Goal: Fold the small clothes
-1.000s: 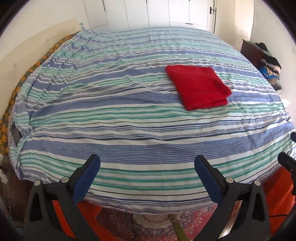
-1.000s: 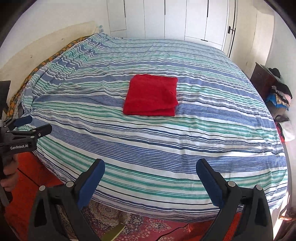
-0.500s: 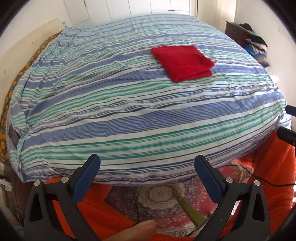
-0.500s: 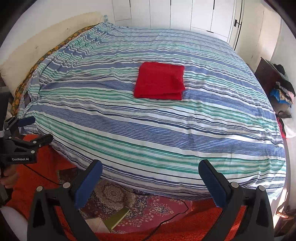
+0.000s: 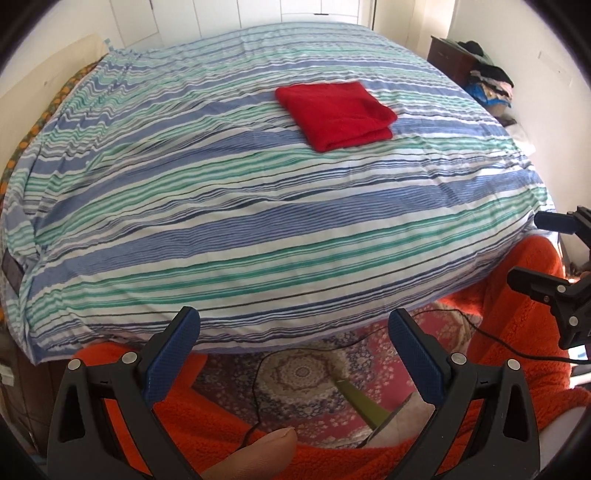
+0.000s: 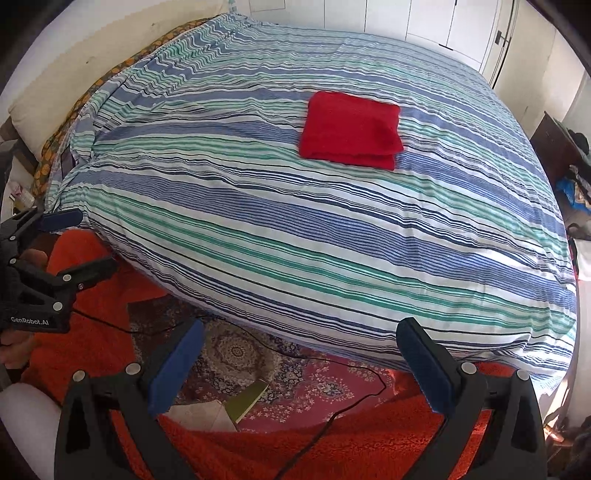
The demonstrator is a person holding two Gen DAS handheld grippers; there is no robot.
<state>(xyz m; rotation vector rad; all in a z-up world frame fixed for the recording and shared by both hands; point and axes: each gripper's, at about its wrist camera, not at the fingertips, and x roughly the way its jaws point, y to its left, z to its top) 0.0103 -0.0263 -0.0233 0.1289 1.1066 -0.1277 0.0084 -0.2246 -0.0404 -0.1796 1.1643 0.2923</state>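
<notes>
A red cloth (image 5: 338,114), folded into a neat rectangle, lies on the striped bed (image 5: 221,206) past its middle; it also shows in the right wrist view (image 6: 351,129). My left gripper (image 5: 291,328) is open and empty, held off the near edge of the bed, above the floor. My right gripper (image 6: 301,338) is open and empty, also off the near edge. Each gripper shows at the side of the other's view: the right one (image 5: 546,254) and the left one (image 6: 74,243). Both are far from the cloth.
A patterned rug (image 5: 306,373) with a black cable (image 6: 332,410) and a green book (image 6: 247,400) lies below the grippers. Orange fleece (image 5: 517,295) covers my legs. A dark cabinet with piled clothes (image 5: 480,77) stands at the far right. White wardrobe doors (image 6: 424,22) stand behind the bed.
Both grippers have pulled back and down from the bed, so the floor and rug now show beneath them. The red cloth has not moved. Both grippers stay open.
</notes>
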